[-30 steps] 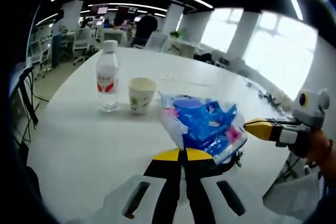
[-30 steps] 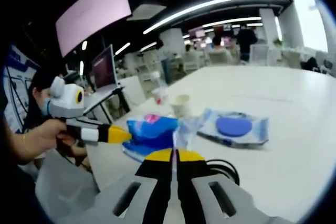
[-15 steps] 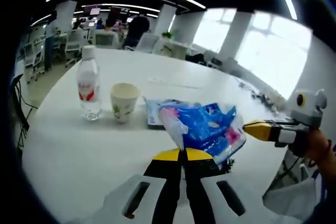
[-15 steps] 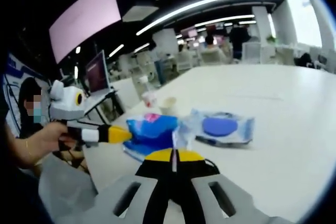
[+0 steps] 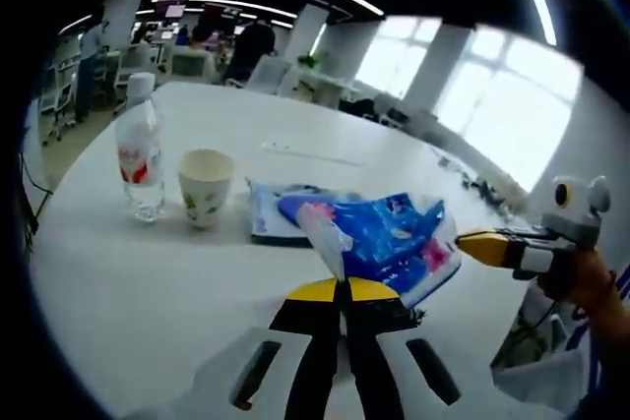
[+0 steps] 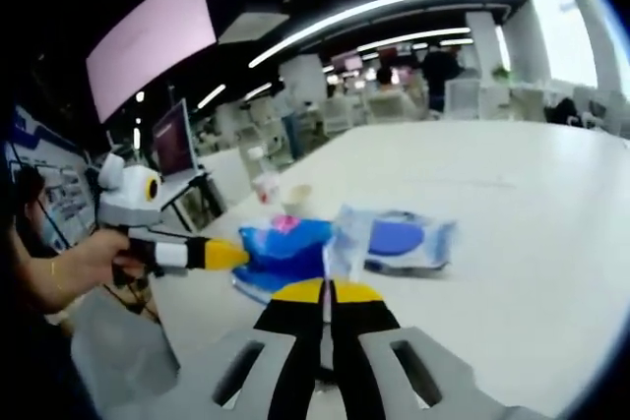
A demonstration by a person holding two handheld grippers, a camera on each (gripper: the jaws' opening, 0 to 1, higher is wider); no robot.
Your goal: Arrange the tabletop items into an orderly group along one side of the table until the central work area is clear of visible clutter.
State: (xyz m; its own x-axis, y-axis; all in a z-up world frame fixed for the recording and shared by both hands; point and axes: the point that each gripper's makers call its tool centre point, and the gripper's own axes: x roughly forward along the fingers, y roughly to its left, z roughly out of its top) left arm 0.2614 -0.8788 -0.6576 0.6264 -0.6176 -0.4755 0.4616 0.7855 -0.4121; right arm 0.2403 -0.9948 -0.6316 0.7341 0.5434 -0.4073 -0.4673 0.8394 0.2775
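Observation:
A blue tissue pack [image 5: 379, 238] hangs just above the white table [image 5: 148, 282], held at two ends. My left gripper [image 5: 345, 287] is shut on its near clear edge. My right gripper [image 5: 472, 243] comes in from the right, shut on the pack's other end. In the right gripper view the same pack [image 6: 285, 248] sits between my right gripper [image 6: 327, 287] and the left gripper [image 6: 226, 255]. Behind the pack lie a flat clear packet with a blue disc [image 6: 399, 240], a paper cup [image 5: 207, 187] and a water bottle [image 5: 140, 159].
A black cable [image 5: 421, 315] lies on the table under the pack. A hand [image 5: 581, 277] holds the right gripper near the table's edge. Beyond the table stand office chairs, desks, a monitor [image 6: 172, 140] and people in the distance.
Both hands have carried the pack sideways, so the bottle, cup and flat packet have slid left in both views. Both holds on the pack are unchanged.

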